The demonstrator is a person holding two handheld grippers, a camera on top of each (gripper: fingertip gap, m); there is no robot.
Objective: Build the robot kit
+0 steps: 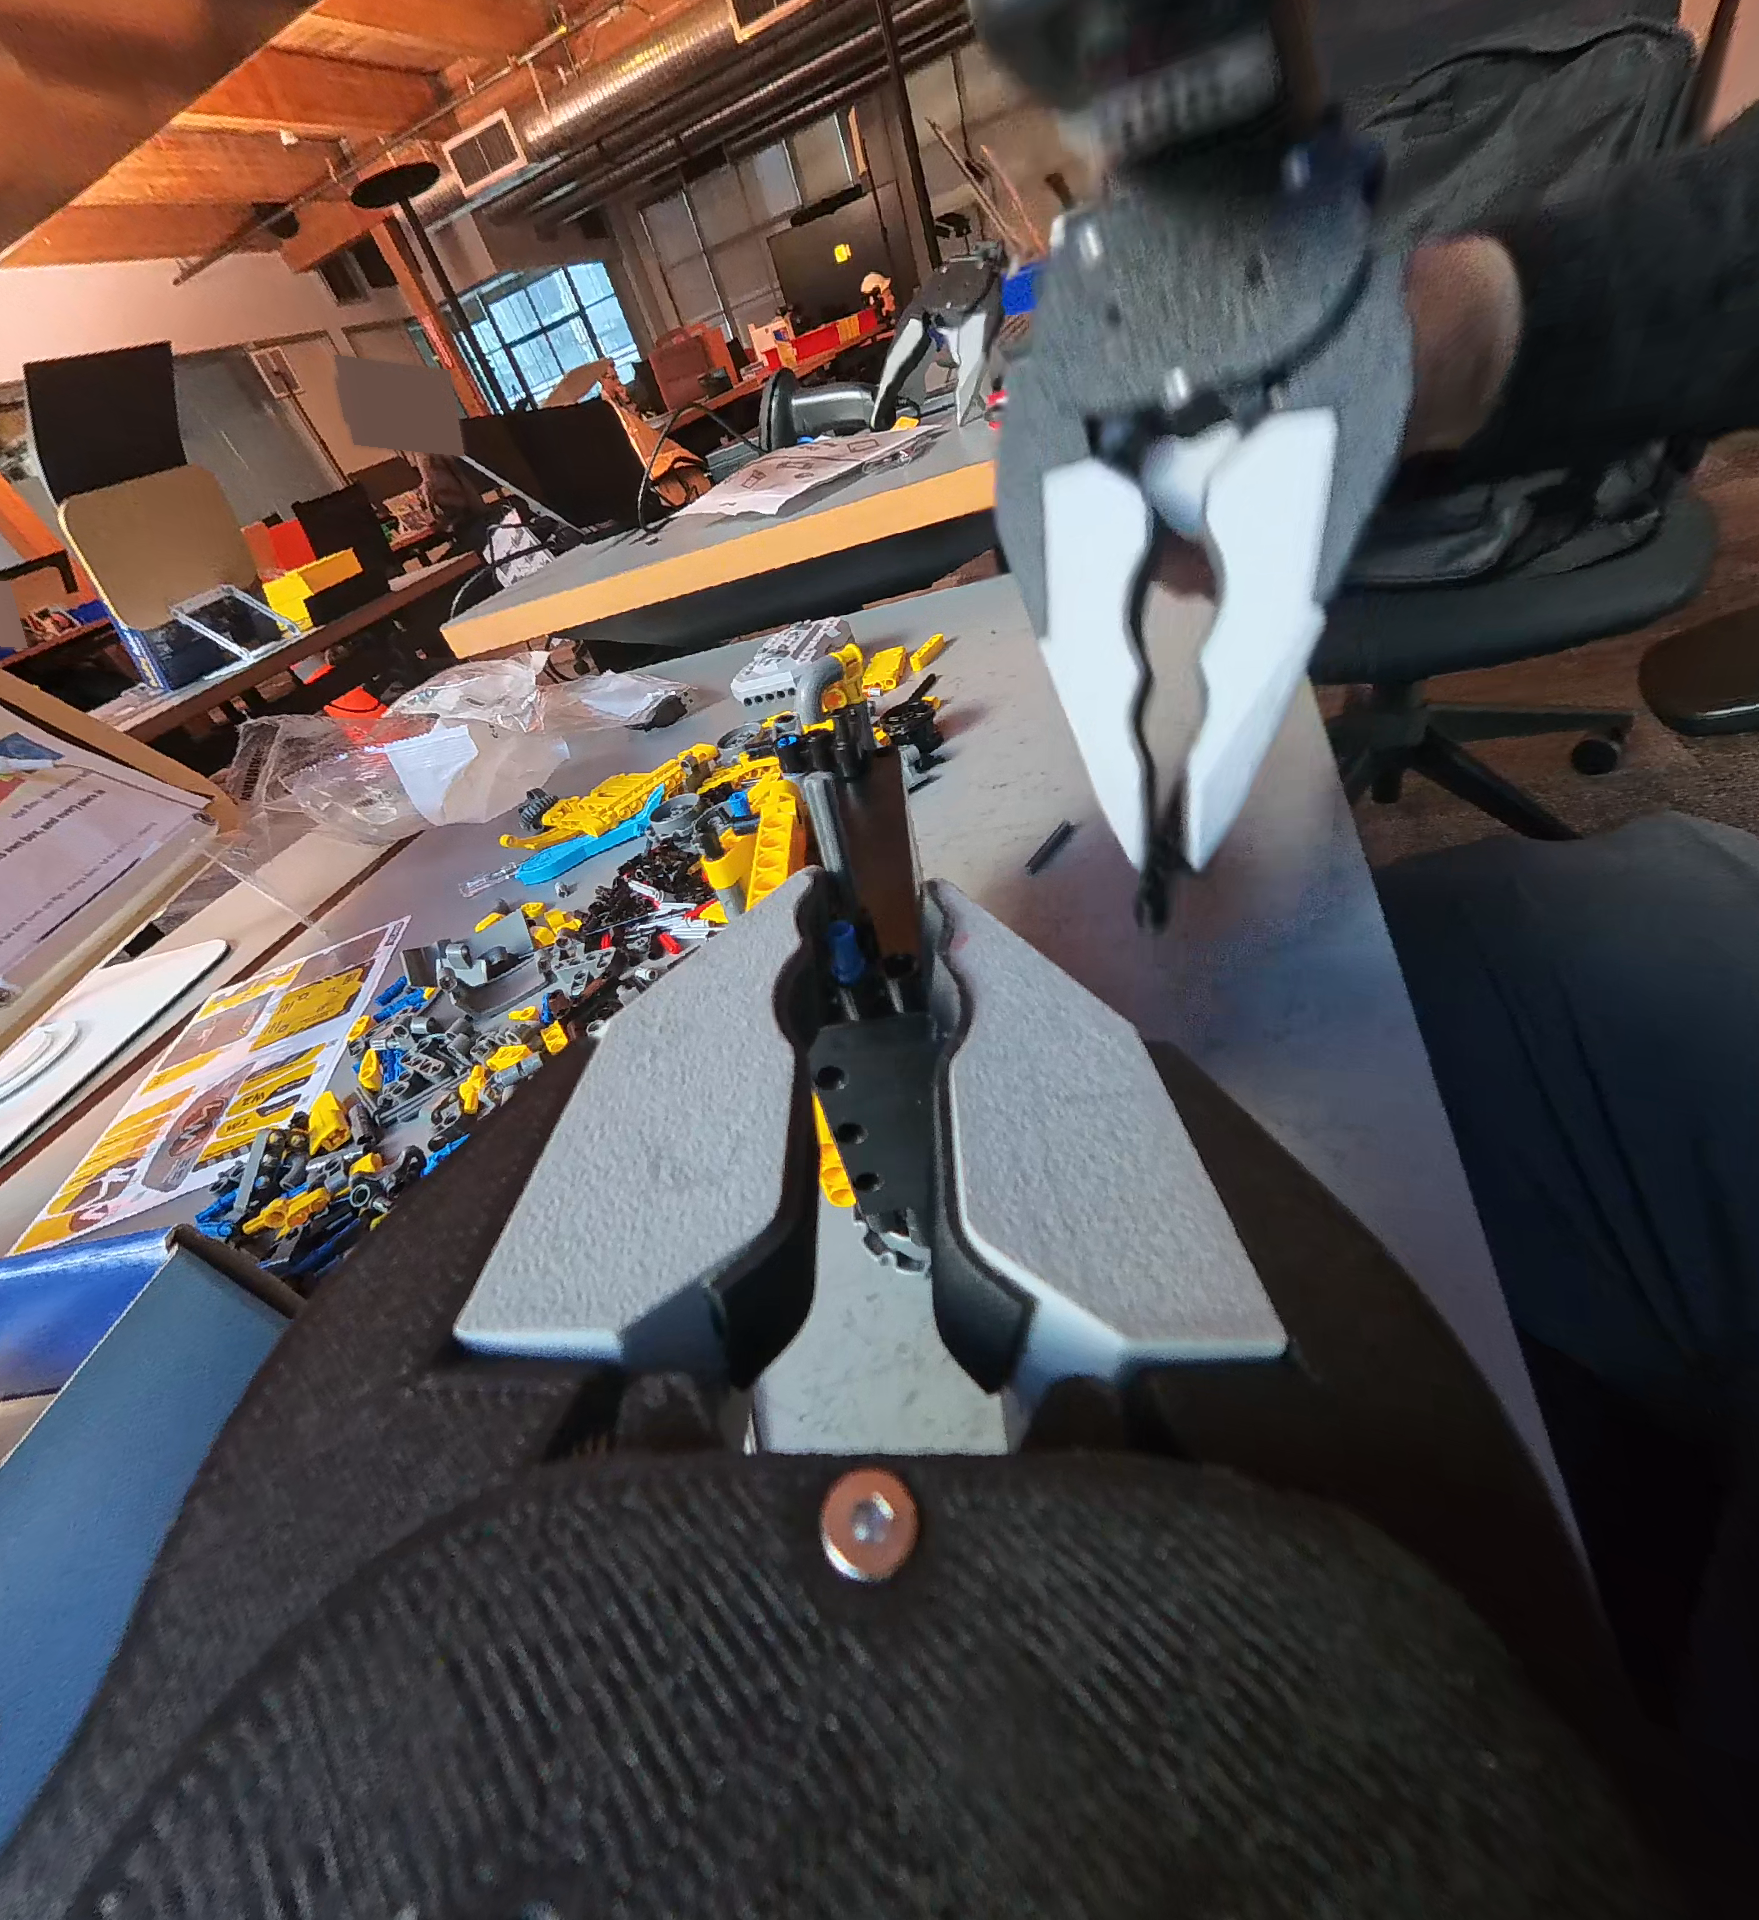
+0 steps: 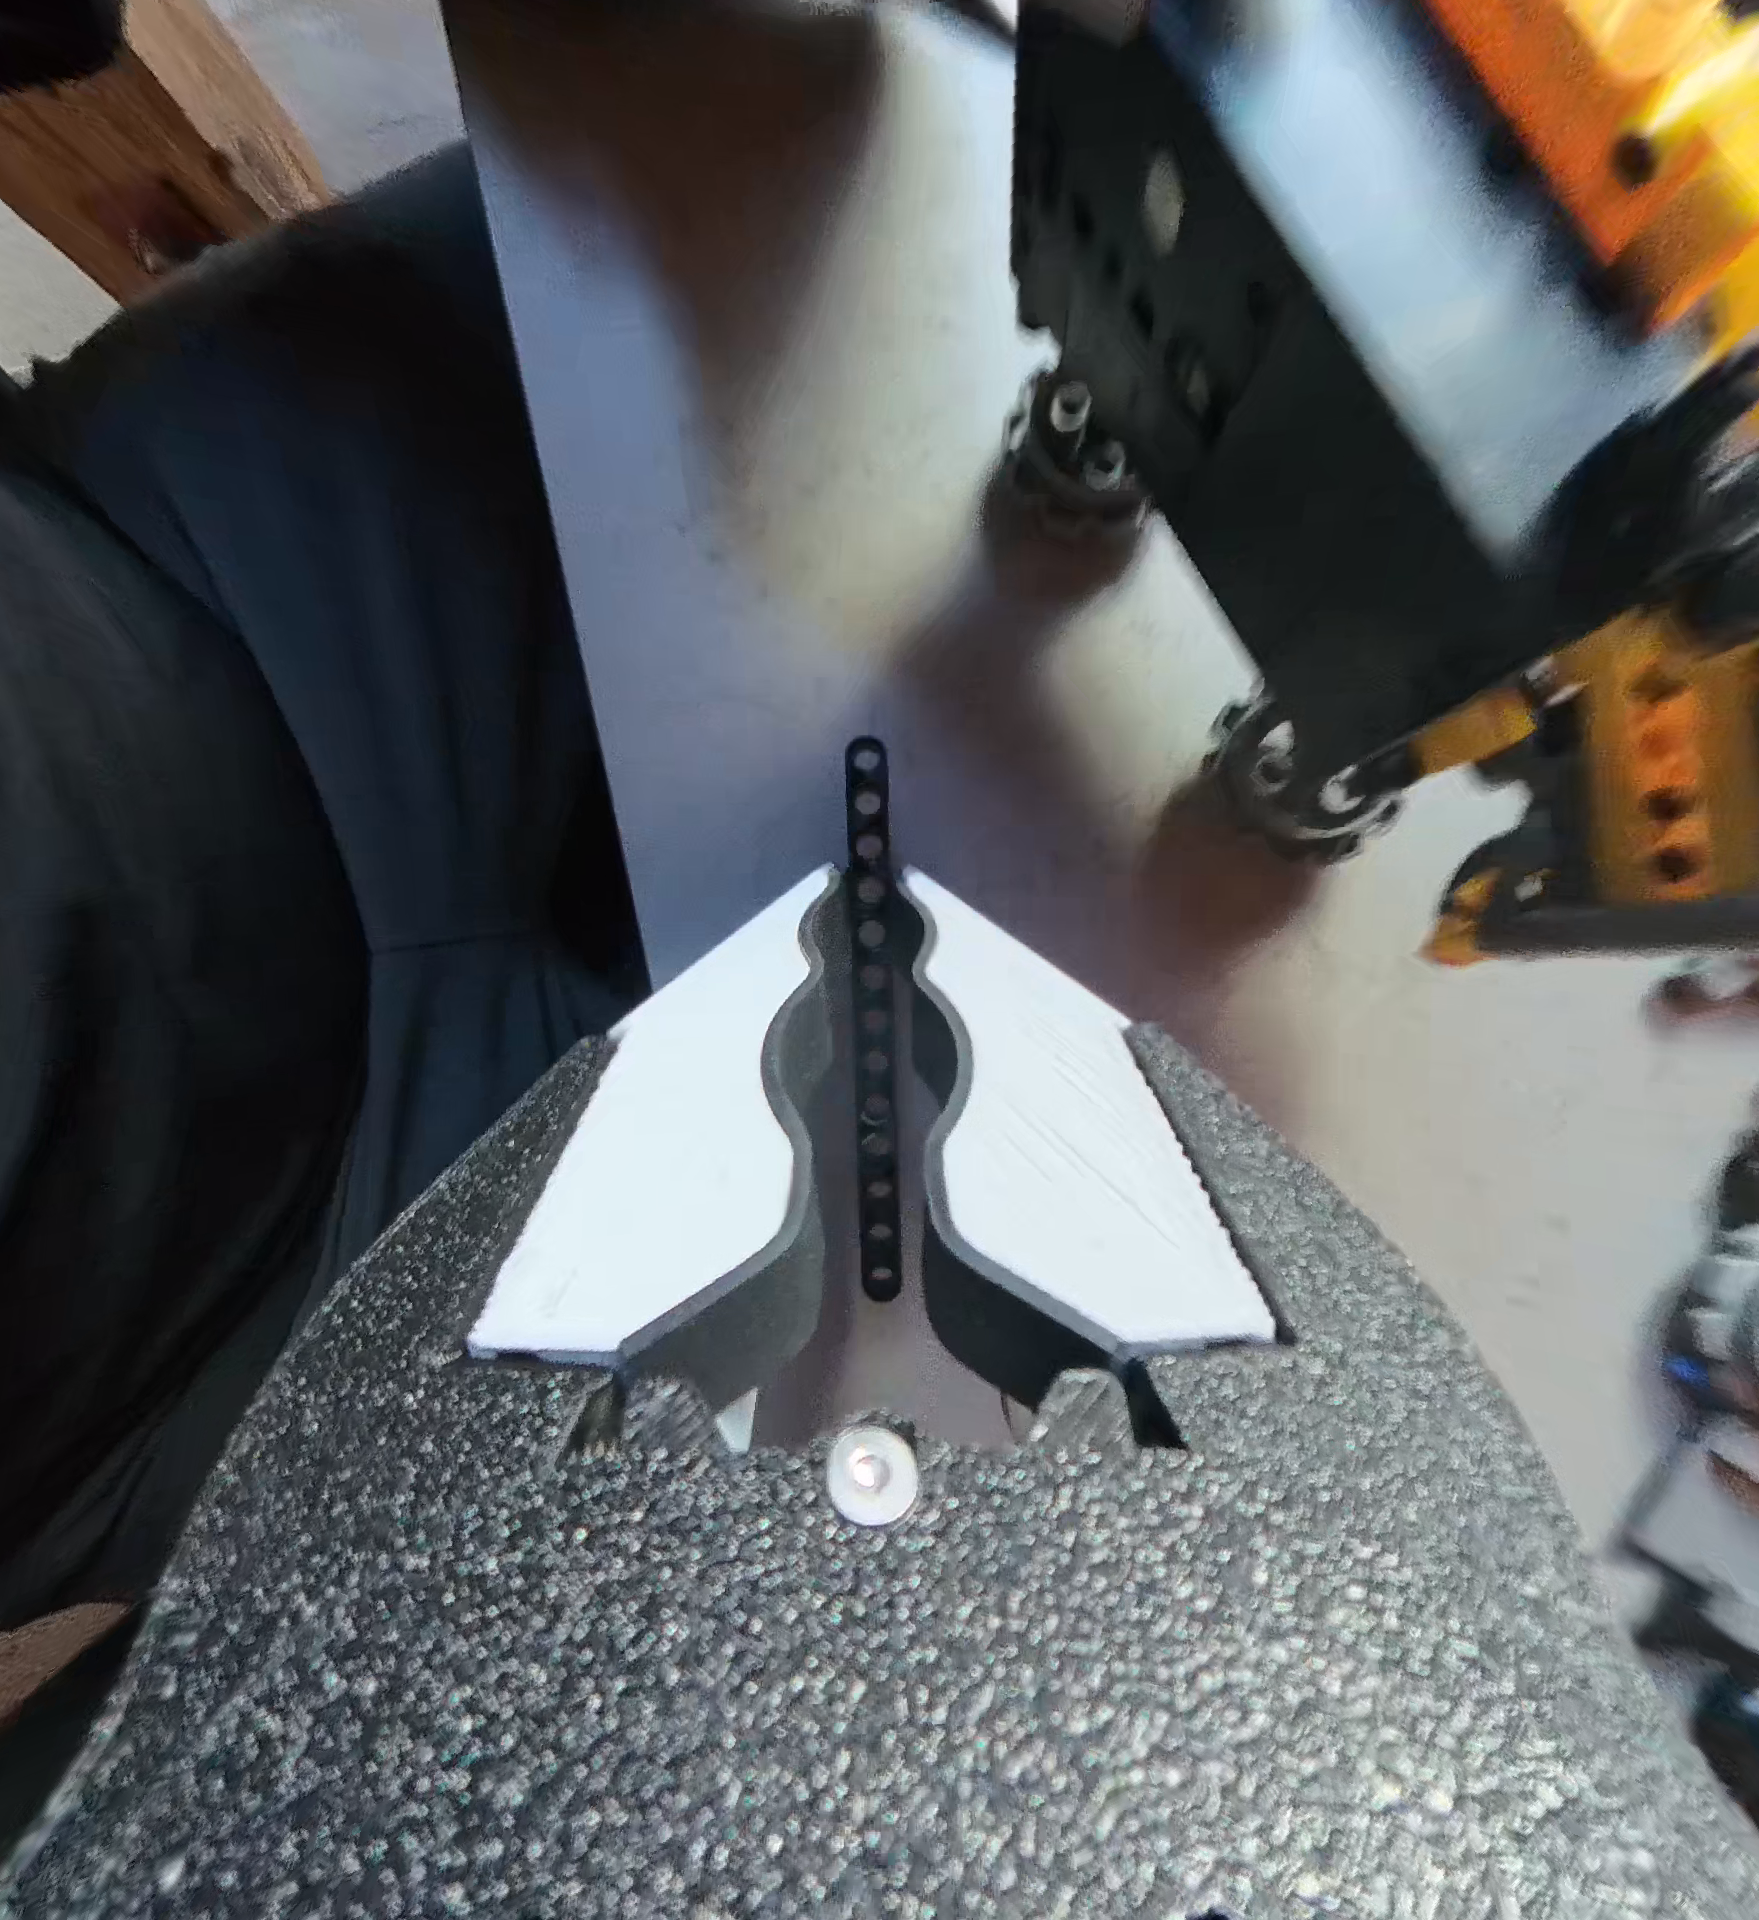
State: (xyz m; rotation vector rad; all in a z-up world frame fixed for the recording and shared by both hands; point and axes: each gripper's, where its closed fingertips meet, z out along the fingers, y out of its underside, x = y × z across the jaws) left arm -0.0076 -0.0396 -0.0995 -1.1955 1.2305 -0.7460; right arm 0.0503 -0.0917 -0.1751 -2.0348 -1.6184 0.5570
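Our left gripper [image 1: 870,914] is clamped on a black-and-yellow model [image 1: 859,831], its long axis running away from us above the grey table [image 1: 1218,987]. Our right gripper [image 2: 873,873], up on the right, pinches a thin black holed beam [image 2: 873,1018] lengthwise along its fingers, tip pointing down past them.

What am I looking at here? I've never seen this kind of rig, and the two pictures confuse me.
No robot: a person holds a hand gripper in each hand, each carrying a camera that looks along its fingers. The left wrist view shows the left gripper shut on a partly built black and yellow model over a grey table strewn with loose building pieces, an instruction sheet and plastic bags. The right gripper, seen in the right wrist view, is shut on a thin black beam with holes.
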